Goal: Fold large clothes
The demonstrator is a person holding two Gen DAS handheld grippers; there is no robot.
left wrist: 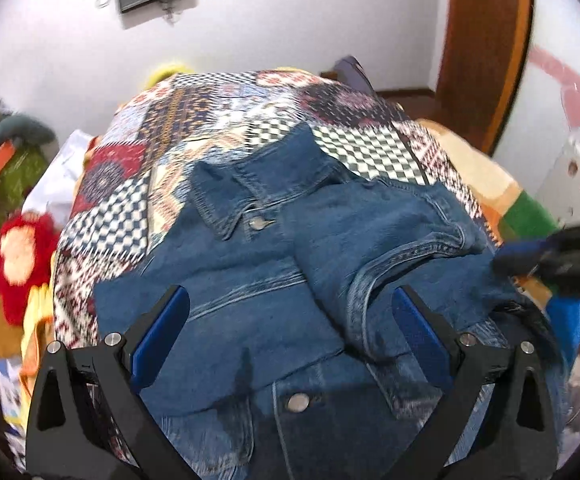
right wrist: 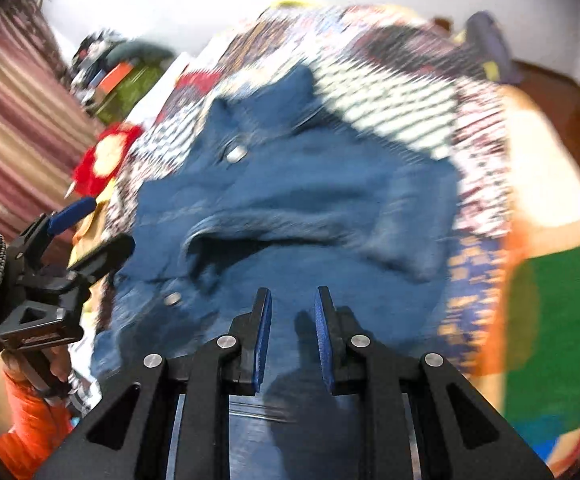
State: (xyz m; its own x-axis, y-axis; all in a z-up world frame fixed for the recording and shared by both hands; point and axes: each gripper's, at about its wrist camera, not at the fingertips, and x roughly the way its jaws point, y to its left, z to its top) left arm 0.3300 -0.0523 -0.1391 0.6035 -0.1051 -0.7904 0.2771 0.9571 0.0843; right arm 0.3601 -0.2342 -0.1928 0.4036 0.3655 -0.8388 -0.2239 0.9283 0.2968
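A blue denim jacket [left wrist: 250, 280] lies on a patchwork bedspread [left wrist: 218, 120], collar at the far side, one sleeve folded across its front. My left gripper [left wrist: 290, 304] hovers wide open and empty over the jacket's near part. In the right wrist view the jacket [right wrist: 310, 200] is blurred. My right gripper [right wrist: 292, 300] is above the jacket's near edge, jaws partly open with a narrow gap, nothing between them. The left gripper also shows in the right wrist view [right wrist: 94, 224], open, at the jacket's left edge. The right gripper shows in the left wrist view [left wrist: 506, 260], at the jacket's right side.
A red and yellow plush toy [left wrist: 14, 264] lies at the bed's left side. A green and orange blanket [right wrist: 550, 280] lies at the right. A wooden door frame [left wrist: 486, 48] and a white wall stand behind. Cluttered items [left wrist: 6, 152] are at the far left.
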